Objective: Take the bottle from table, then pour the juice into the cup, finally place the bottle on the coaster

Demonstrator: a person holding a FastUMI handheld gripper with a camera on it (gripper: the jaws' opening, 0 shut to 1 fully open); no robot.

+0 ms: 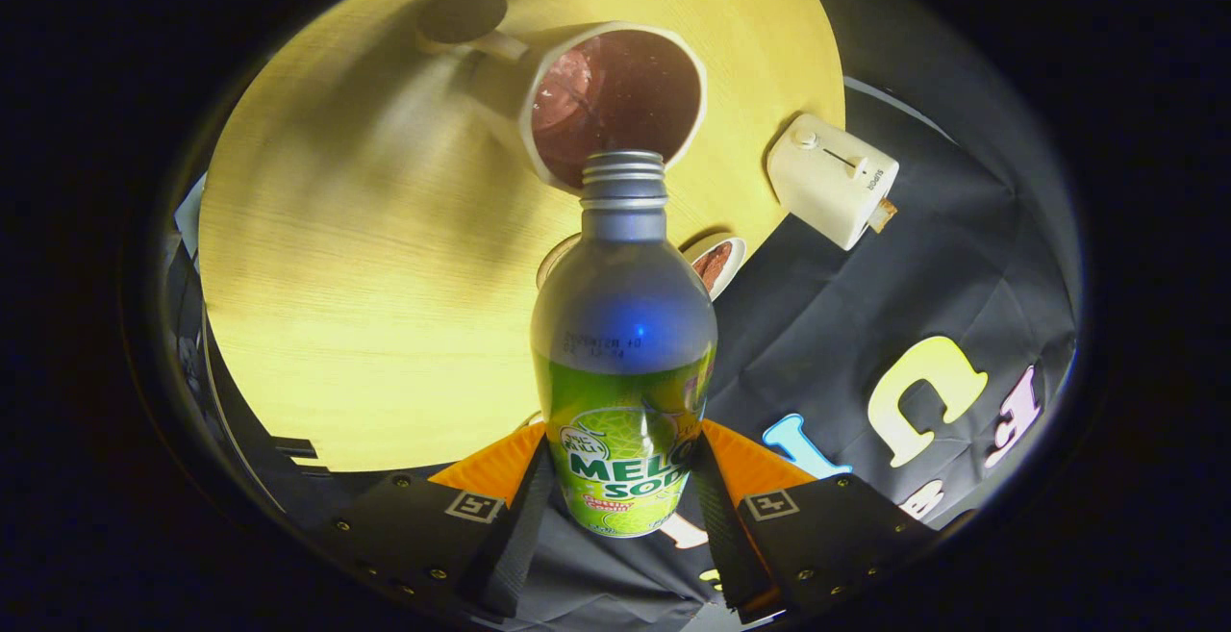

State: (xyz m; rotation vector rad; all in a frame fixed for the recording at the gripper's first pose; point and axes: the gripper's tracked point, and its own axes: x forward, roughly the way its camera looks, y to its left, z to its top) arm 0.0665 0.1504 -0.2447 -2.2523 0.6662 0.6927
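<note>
My gripper (pixel 620 492) is shut on a metal bottle (pixel 623 324) with a green label, one finger pressing on each side of its lower body. The bottle has no cap, and its threaded neck (pixel 623 178) points away from me, reaching the near rim of a white mug (pixel 615 93). The mug stands on the round yellow wooden table (pixel 365 276), its inside dark red and wet-looking. A round white-rimmed coaster (pixel 719 262) with a brown top lies just behind the bottle's shoulder, mostly hidden by it.
A small white box-shaped appliance (pixel 832 180) with a slider sits at the table's edge, to the right of the mug. A dark round patch (pixel 462 14) lies beyond the mug's handle. Black cloth hangs past the table edge on the right.
</note>
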